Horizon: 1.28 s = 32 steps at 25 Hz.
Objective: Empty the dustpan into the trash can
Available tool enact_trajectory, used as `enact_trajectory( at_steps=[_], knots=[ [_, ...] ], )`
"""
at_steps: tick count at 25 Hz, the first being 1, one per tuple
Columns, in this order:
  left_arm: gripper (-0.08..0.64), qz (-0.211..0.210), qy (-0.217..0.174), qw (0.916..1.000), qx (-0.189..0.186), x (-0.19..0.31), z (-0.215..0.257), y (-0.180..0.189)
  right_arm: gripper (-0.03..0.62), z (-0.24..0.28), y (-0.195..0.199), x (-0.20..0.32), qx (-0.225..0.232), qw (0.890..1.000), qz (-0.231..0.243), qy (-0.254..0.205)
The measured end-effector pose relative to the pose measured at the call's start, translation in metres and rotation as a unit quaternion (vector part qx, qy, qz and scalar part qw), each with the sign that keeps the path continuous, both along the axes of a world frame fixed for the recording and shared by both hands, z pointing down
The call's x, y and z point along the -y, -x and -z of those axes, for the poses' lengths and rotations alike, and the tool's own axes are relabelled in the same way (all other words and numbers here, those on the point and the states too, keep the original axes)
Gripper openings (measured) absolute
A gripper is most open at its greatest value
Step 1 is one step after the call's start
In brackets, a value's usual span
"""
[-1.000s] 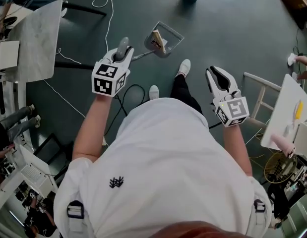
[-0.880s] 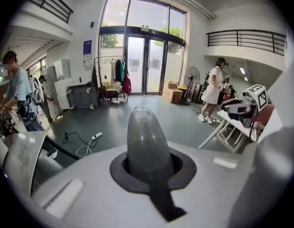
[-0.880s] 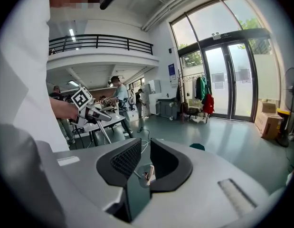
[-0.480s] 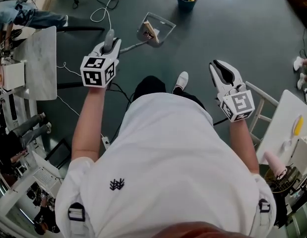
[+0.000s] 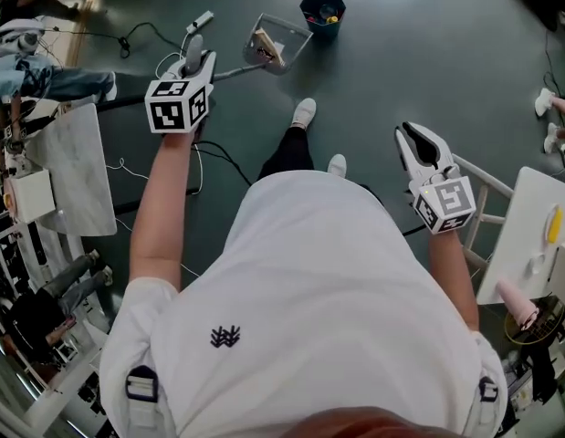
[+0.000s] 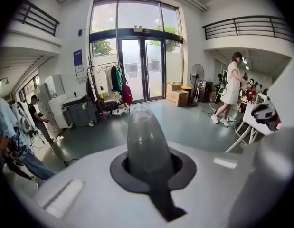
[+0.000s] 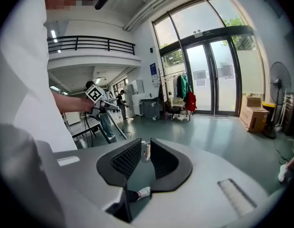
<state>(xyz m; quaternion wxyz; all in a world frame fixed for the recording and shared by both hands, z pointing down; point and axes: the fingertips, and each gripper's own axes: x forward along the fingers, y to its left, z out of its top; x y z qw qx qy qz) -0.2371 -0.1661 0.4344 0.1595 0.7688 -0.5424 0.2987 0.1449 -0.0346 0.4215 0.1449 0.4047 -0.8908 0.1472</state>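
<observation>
A dark blue trash can (image 5: 322, 12) with bits of rubbish inside stands on the floor at the top of the head view. Just left of it hangs the grey dustpan (image 5: 280, 42), tilted, with a brownish scrap lying in it. Its long handle (image 5: 229, 70) runs back into my left gripper (image 5: 193, 60), which is shut on the handle's grey end (image 6: 143, 141). My right gripper (image 5: 417, 144) is held out at the right, shut with nothing in it, its black pads (image 7: 130, 159) close together. The left gripper (image 7: 95, 95) also shows far off in the right gripper view.
Cables and a power strip (image 5: 199, 21) trail over the floor at the left. A grey table (image 5: 72, 167) stands left, a white table (image 5: 538, 235) and a chair frame (image 5: 483, 199) right. A person (image 6: 231, 87) stands at the far right of the hall.
The person has stepped forward. The dustpan in my left gripper has travelled toward the trash can and now hangs right beside it. The right gripper has stayed at the side.
</observation>
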Motion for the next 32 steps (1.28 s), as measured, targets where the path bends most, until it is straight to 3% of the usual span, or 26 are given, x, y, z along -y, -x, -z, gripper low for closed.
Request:
enact_trajectory(
  at_steps=[9, 18, 26, 32],
  knots=[
    [0.060, -0.081, -0.003, 0.9965, 0.021, 0.128, -0.005, 0.000, 0.058, 0.012, 0.005, 0.061, -0.007, 0.995, -0.101, 0.015],
    [0.060, -0.184, -0.011, 0.9811, 0.060, 0.230, -0.026, -0.023, 0.058, 0.010, 0.032, 0.091, -0.009, 0.986, -0.165, 0.028],
    [0.060, -0.268, -0.010, 0.9574, 0.106, 0.286, -0.057, -0.053, 0.058, 0.003, 0.022, 0.085, -0.010, 0.966, -0.254, 0.045],
    [0.058, -0.332, -0.009, 0.9330, 0.138, 0.301, -0.079, -0.085, 0.058, -0.001, 0.018, 0.091, -0.010, 0.955, -0.292, 0.048]
  ],
)
